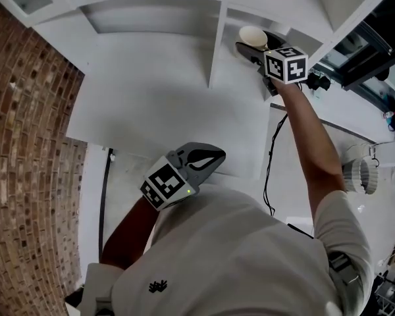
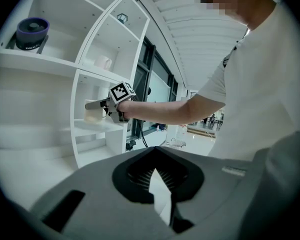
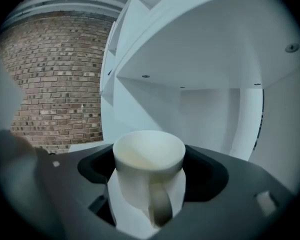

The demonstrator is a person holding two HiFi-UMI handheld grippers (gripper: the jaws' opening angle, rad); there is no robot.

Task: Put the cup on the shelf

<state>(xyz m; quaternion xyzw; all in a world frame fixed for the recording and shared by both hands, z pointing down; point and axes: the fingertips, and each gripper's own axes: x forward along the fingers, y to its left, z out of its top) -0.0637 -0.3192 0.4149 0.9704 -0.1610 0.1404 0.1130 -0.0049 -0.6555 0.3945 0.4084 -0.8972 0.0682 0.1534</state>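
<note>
- The cup (image 3: 149, 169) looks empty; its base is hidden between the jaws of the right hand-held gripper (image 3: 150, 199), which clamp its sides.
- It is inside a shelf (image 1: 151, 91) compartment, upper right of the head view; whether it touches the board is unclear.
- The left hand-held gripper (image 2: 157, 194) has its jaws together, holding nothing.

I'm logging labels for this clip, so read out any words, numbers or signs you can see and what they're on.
No readable words or numbers anywhere.
Black-and-white square markers, not text: on left gripper and right gripper.
Small black emblem, no letters: white shirt.
Small tag on left gripper's grey body: too blurred to read.
Cream ceramic cup: plain.
</note>
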